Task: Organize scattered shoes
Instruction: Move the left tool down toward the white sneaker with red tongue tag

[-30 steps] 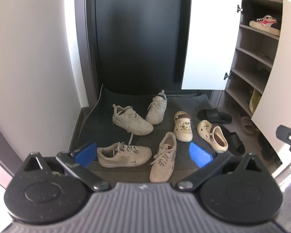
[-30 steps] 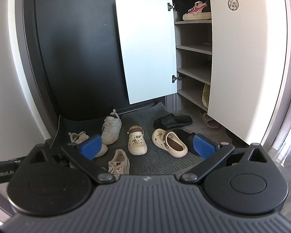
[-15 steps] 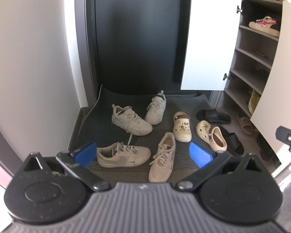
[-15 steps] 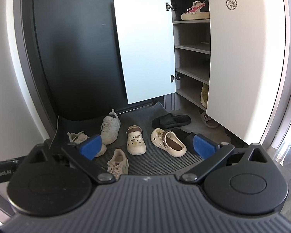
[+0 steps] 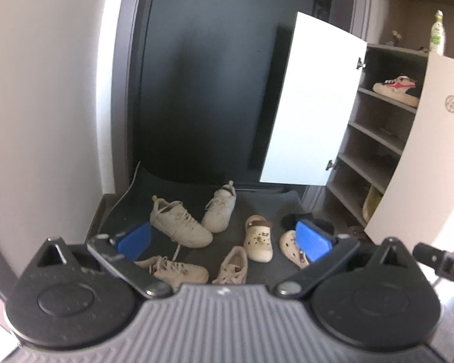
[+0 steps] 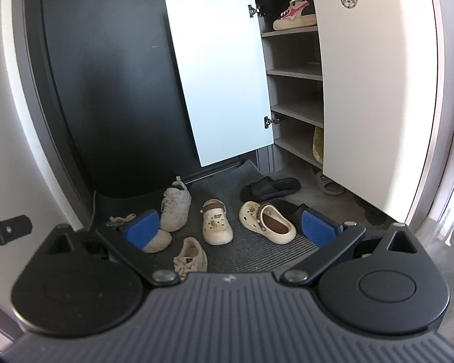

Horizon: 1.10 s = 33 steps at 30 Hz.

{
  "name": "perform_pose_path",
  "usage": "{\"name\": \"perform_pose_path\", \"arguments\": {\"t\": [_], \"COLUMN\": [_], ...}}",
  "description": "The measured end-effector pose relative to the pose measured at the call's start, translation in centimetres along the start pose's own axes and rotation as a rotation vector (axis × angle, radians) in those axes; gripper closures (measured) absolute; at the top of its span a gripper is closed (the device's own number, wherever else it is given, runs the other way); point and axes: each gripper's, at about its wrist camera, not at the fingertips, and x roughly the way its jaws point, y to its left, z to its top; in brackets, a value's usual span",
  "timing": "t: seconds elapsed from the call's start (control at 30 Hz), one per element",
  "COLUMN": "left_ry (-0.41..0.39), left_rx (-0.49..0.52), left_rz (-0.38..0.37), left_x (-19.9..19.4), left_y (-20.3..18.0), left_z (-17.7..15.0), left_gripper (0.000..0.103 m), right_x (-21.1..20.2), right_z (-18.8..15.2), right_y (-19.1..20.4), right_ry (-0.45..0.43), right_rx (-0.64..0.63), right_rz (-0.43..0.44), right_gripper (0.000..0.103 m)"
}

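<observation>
Scattered shoes (image 6: 216, 227) lie beyond the wide-spread hand-held gripper (image 6: 230, 230).

A dark ribbed mat (image 6: 257, 249) on the floor carries four pale sneakers (image 5: 178, 222) and two cream clogs (image 6: 215, 222), with black slides (image 6: 269, 187) at its cabinet-side edge.

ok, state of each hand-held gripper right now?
Left hand-held gripper: open, holding nothing.
Right hand-held gripper: open, holding nothing.

The right cabinet door (image 6: 378, 90) hides most of a tan sandal (image 6: 327, 183) and the shelves' right halves.
</observation>
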Motion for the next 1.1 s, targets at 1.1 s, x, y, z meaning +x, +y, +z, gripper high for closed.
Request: {"name": "perform_pose_path", "arguments": {"t": [1.1], "left_ry": [0.486], "left_rx": [0.099], "left_rz": [-0.091], "left_x": [36.3], "left_y": [17.0], "left_z": [-12.0], "left_gripper": [0.02], "right_x": [7.8], "right_z": [3.9], "right_y": [-1.9], "right_ry": [-0.035], "right_rx": [-0.06], "right_rz": [0.137], "right_gripper": [0.0]}}
